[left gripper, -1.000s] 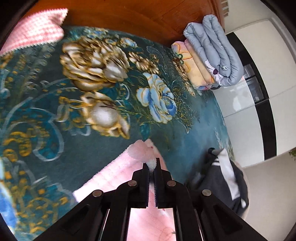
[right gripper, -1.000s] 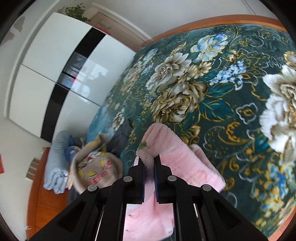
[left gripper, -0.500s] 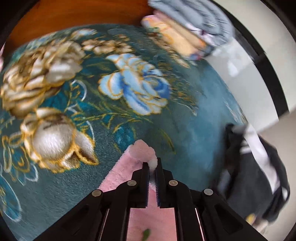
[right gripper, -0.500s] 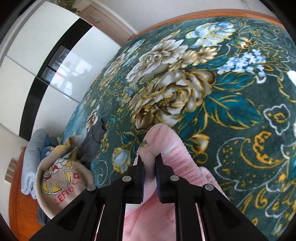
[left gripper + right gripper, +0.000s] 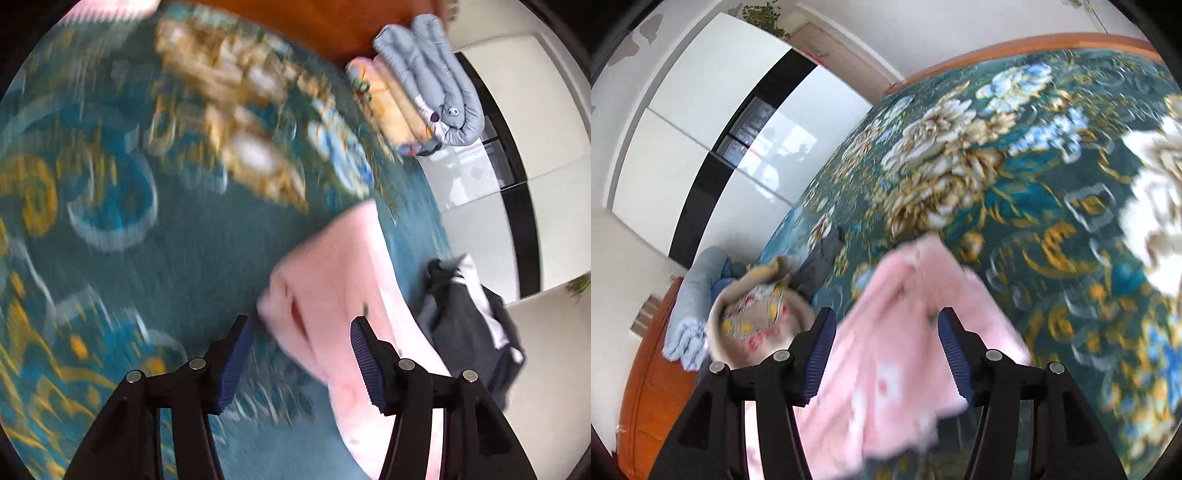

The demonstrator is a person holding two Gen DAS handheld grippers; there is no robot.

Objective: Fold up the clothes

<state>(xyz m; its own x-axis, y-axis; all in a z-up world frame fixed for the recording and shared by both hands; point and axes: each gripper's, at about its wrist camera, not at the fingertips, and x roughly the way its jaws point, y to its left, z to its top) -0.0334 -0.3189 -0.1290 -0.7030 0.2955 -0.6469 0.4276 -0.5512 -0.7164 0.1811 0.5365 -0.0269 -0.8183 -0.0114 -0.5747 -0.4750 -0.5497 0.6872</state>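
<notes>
both grippers, left & right, are seen w/ jaws spread, nothing clamped. pink garment is laid on the bed near its edge, likely dropped to lie flat for folding.

A garment lies on the bedspread, just ahead of both grippers — left, right. In the left view, a jacket lies to its right and rolled bedding sits far behind, against the headboard. In the right view a sweater lies left of the garment — a wardrobe stands beyond the bed.
</notes>
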